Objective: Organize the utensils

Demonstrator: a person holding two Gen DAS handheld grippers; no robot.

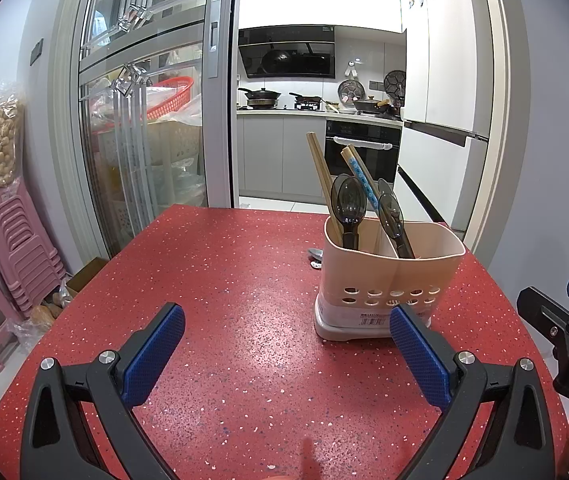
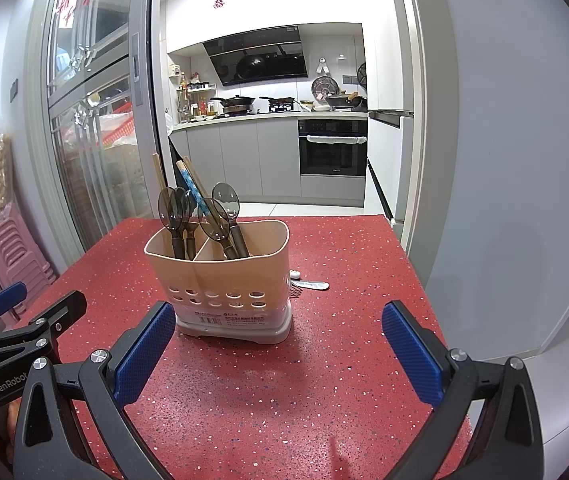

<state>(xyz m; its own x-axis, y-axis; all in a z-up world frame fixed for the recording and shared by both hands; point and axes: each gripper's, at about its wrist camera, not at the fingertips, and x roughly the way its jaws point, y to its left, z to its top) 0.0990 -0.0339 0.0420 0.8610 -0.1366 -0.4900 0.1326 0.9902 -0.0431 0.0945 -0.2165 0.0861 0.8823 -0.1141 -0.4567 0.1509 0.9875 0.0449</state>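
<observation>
While both pairs of tongs hang spread and empty over the red worktop [image 1: 220,280], I read the sorting as nearly finished. My left tongs [image 1: 286,350] sit low at 6 o'clock in their own view, my right tongs [image 2: 278,350] likewise in theirs.

In the beige caddy [image 2: 220,276], dark spoons [image 2: 174,208] and chopsticks [image 2: 190,184] already stand upright, split between two compartments. From the left wrist camera the caddy sits at about 1 o'clock, close ahead; from the right wrist camera it sits at about 11 o'clock, so it stands between my two hands.

What I judge to be left is a metal utensil [image 2: 310,285] lying flat on the worktop behind the caddy. In the right view it pokes out at the caddy's right side, at about 12 o'clock from my right tongs, its long axis running roughly crosswise to the fingers. Beside it, nearer the caddy, I can make out a small white piece, but not what it is. In the left view only a rounded metal tip [image 1: 316,254] peeks out at the caddy's left, mostly hidden.

I judge the right hand better placed: its path past the caddy's right side looks open, while the left would have to reach around.
</observation>
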